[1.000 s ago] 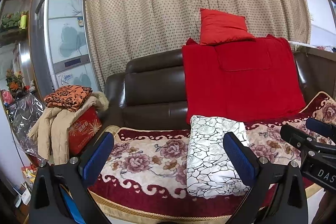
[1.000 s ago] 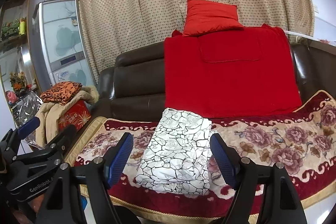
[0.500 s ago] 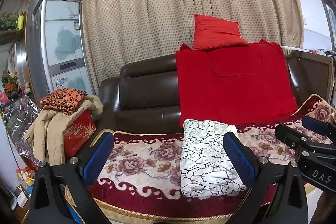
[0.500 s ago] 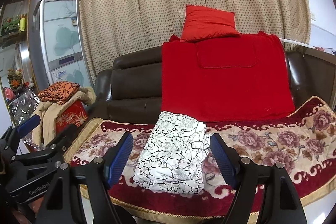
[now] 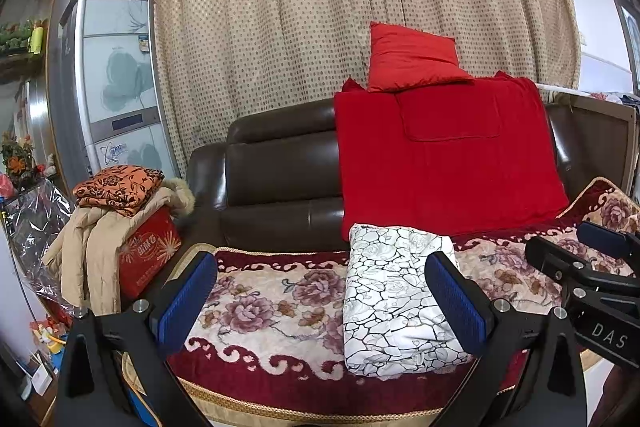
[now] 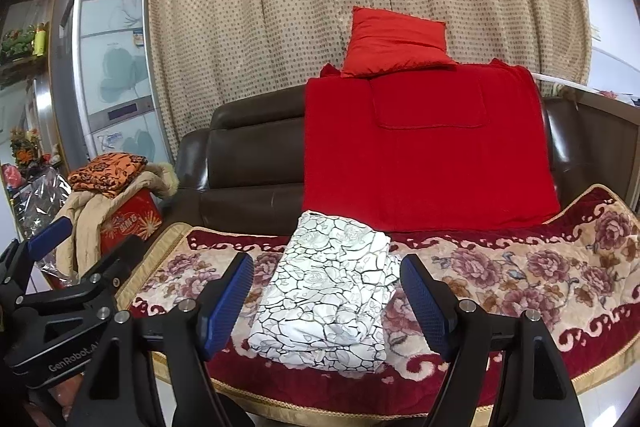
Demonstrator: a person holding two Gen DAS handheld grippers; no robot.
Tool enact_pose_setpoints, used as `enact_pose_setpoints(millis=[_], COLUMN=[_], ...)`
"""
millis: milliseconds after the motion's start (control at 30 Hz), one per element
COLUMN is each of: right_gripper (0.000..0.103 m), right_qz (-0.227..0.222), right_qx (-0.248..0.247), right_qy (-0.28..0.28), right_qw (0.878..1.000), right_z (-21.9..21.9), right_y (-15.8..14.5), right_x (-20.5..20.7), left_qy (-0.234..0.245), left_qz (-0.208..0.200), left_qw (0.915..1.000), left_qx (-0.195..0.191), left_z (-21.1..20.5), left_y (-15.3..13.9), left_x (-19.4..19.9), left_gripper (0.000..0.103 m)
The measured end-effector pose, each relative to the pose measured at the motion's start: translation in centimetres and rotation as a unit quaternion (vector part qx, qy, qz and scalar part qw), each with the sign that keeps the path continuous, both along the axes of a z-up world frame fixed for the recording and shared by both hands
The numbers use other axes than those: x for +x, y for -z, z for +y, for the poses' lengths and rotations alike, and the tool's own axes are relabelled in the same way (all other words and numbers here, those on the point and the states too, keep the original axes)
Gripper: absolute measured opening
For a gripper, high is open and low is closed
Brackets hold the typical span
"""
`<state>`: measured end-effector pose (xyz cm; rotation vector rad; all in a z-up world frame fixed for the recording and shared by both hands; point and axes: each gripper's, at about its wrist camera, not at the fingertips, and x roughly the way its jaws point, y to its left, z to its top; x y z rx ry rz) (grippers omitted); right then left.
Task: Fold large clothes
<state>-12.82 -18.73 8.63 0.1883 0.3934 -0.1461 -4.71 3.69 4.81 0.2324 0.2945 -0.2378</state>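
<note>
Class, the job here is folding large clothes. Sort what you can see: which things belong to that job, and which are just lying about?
Belongs to the job:
white patterned garment, folded on the sofa
left gripper, open
right gripper, open

Just lying about:
red cushion
red blanket
orange cloth
beige coat
red box

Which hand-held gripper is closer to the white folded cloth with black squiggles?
Right. The right hand-held gripper frames the white folded cloth between its open fingers. The left hand-held gripper sits off to the cloth's left, open over the flowered sofa cover.
</note>
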Motion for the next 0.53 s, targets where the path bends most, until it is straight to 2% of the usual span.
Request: enact_pose_setpoints(millis=[433,533], right_gripper=[0.079,0.079], right_qz=[0.018,0.024], right_qx=[0.002,0.005], right_qy=[-0.008,-0.011], right_qw=[1.000,1.000], right_z=[0.5,0.6], right_y=[1.3,1.7], right_x=[1.9,2.7], left_qy=[0.005,0.022], left_qz=[0.018,0.040], left_qw=[0.9998,0.9987], left_qx=[-0.006,-0.021], left_z=[0.2,0.3], left_y=[1.3,1.8], left_x=[1.8,2.8], left_gripper=[0.103,0.103])
